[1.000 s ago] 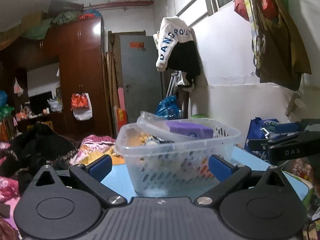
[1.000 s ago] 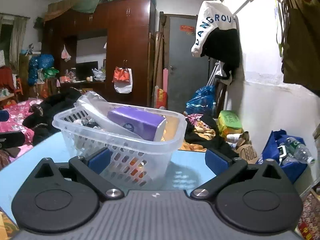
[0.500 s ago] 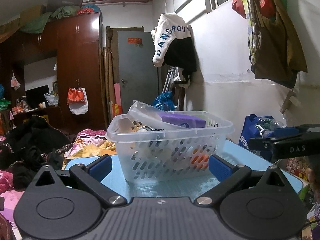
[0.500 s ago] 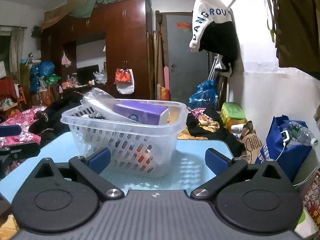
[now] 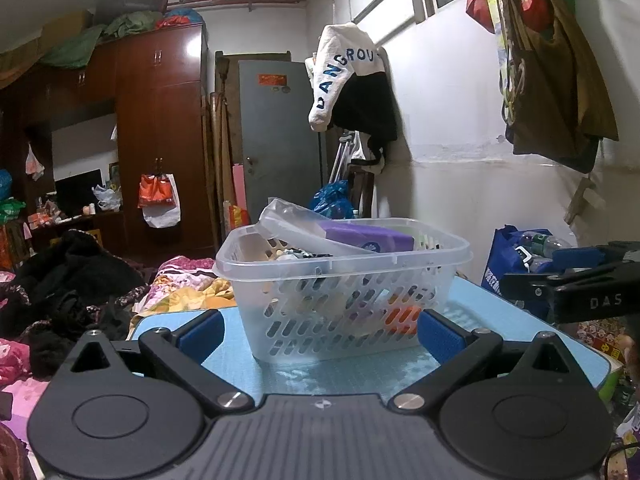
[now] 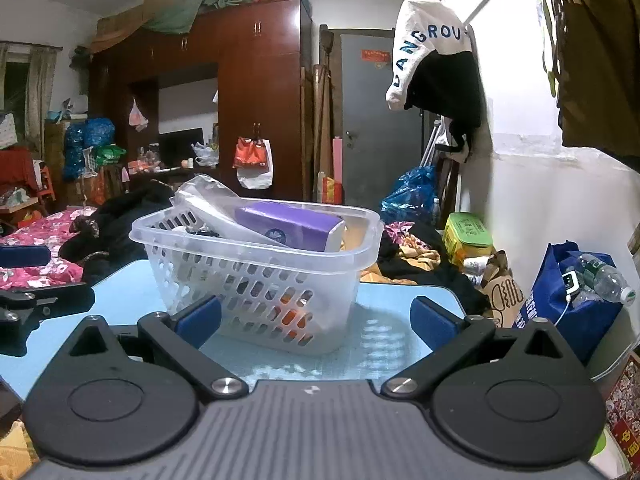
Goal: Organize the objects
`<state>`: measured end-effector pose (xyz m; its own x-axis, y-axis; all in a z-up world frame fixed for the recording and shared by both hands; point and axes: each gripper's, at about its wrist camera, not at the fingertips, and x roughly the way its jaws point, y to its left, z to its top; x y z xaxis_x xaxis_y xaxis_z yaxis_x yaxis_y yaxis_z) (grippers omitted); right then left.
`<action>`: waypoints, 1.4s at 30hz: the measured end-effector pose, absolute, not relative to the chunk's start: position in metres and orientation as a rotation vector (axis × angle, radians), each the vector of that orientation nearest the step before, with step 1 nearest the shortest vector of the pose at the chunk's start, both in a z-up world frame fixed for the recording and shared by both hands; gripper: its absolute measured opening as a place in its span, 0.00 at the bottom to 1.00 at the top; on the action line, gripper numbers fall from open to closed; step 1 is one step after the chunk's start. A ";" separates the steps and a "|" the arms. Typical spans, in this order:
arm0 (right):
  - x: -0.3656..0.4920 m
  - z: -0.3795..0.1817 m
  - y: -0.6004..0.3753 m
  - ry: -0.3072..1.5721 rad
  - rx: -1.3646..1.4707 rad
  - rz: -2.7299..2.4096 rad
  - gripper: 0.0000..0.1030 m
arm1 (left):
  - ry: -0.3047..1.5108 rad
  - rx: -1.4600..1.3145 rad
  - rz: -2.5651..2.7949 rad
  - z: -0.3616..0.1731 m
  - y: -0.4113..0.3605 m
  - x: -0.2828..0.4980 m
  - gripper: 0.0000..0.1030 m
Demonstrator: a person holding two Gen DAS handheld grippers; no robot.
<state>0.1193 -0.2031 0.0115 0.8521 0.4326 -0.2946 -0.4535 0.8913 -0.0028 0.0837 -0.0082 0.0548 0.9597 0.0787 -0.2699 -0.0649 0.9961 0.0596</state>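
A clear perforated plastic basket stands on the light blue table. It holds a purple pack, a clear plastic bag and small items, one of them orange. My left gripper is open, its blue pads level with the basket's near wall and wider than it. My right gripper is open too, just short of the basket's near right corner. Nothing is held. The right gripper's side shows at the right edge of the left wrist view.
The table ends just behind the basket. Beyond it lie piled clothes and bedding. A blue bag with bottles stands by the white wall on the right. A wooden wardrobe and a grey door are far back.
Both grippers have drawn back from the basket, which now looks smaller and farther away with more table showing. Both stayed open. The basket has not moved.
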 end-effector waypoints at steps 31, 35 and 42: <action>0.120 0.011 -0.205 0.302 -0.064 0.468 1.00 | 0.279 0.046 0.092 0.053 -0.008 0.088 1.00; 0.119 0.011 -0.206 0.303 -0.066 0.468 1.00 | 0.281 0.044 0.096 0.054 -0.007 0.088 1.00; 0.119 0.011 -0.205 0.305 -0.062 0.471 1.00 | 0.284 0.043 0.104 0.054 -0.008 0.090 1.00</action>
<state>0.1194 -0.2054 0.0106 0.8468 0.4371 -0.3031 -0.4555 0.8902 0.0113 0.0900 -0.0082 0.0539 0.9546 0.1082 -0.2774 -0.0961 0.9937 0.0572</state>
